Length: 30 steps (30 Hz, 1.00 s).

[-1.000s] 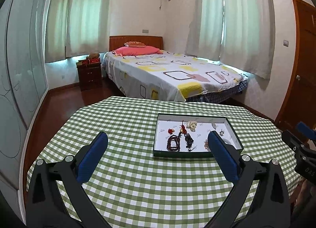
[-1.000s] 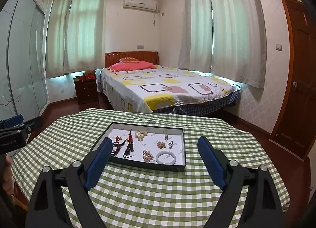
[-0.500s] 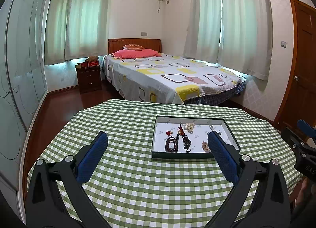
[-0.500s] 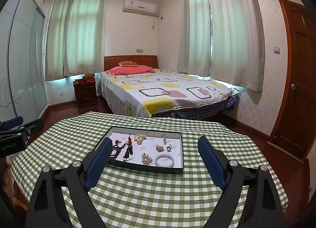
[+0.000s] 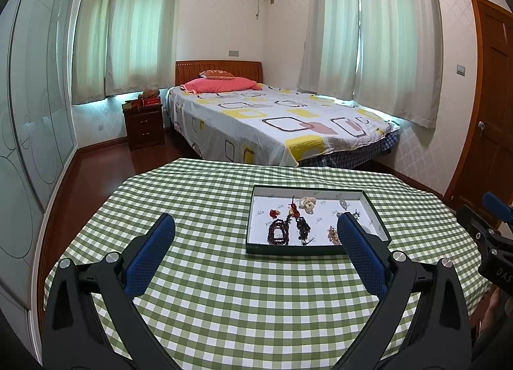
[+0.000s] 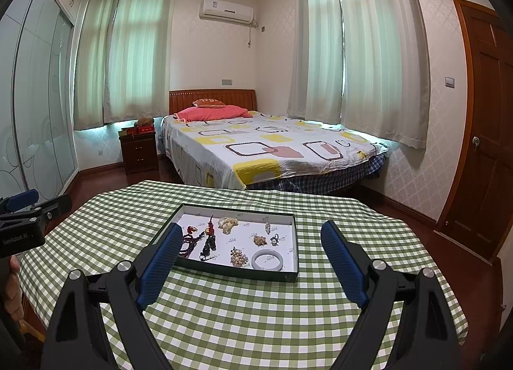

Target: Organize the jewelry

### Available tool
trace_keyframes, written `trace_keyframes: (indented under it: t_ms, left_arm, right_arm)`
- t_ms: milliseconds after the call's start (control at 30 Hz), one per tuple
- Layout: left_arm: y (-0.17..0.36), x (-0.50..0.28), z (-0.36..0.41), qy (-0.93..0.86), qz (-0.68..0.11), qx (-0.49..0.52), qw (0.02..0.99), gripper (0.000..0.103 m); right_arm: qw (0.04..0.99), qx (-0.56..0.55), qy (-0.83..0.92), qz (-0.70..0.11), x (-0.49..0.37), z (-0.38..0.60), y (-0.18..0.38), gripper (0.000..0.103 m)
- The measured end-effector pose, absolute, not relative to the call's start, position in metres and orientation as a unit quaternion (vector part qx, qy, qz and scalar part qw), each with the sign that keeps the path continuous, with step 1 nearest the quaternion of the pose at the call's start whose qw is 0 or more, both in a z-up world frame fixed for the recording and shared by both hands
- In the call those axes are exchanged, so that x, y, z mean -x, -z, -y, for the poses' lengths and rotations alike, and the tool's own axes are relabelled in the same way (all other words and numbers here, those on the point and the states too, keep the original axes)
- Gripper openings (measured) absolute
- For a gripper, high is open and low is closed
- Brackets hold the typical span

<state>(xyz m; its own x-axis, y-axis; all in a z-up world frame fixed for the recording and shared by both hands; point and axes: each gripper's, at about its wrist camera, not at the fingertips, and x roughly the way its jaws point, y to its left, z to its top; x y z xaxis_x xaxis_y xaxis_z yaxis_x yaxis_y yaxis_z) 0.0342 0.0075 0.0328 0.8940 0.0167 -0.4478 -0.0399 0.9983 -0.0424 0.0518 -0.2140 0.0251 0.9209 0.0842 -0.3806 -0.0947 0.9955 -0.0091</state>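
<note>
Both views have risen and drawn back slightly; left gripper (image 5: 255,227) and right gripper (image 6: 248,235) hover wide open and empty above the table (image 6: 256,312). Jewelry lies loose in the tray (image 6: 290,275); sorted or not, cannot tell.

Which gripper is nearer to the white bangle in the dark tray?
Right, I judge. The right gripper faces the white bangle almost straight on; the left gripper is off to its left, its finger hiding it.

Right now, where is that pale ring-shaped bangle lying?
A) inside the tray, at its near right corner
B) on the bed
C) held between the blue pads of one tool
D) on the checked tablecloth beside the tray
A: in the right wrist view the pale bangle lies flat on the white floor of the dark-rimmed tray, near its right front corner, while both the right tool and the left tool are open and hold nothing.
</note>
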Motion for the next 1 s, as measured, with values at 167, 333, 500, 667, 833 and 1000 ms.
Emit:
trace_keyframes:
  t_ms: [167,333,500,667,833,1000]
  left_arm:
    - [-0.0318,-0.0340,-0.0086,-0.016,-0.230,0.027,0.973,0.098]
    - [-0.0304,-0.0335,-0.0099,-0.017,-0.230,0.028,0.973,0.098]
    - [-0.0306,-0.0334,-0.0100,-0.016,-0.228,0.027,0.973,0.098]
    - [-0.0313,-0.0324,-0.0098,-0.018,-0.225,0.027,0.974,0.098]
    - [-0.0329,-0.0307,-0.0102,-0.022,-0.217,0.026,0.976,0.098]
    - [-0.0337,-0.0304,-0.0082,-0.019,-0.218,0.024,0.975,0.098]
  right_arm:
    - [0.980,0.014,-0.046,-0.193,-0.0519,0.2139,-0.0250,0.085]
    - [0.980,0.014,-0.046,-0.194,-0.0520,0.2136,-0.0240,0.085]
    - [0.980,0.014,-0.046,-0.194,-0.0518,0.2132,-0.0238,0.085]
    - [0.980,0.014,-0.045,-0.194,-0.0518,0.2132,-0.0238,0.085]
    - [0.980,0.014,-0.046,-0.193,-0.0514,0.2134,-0.0238,0.085]
    - [0.980,0.014,-0.046,-0.194,-0.0516,0.2130,-0.0237,0.085]
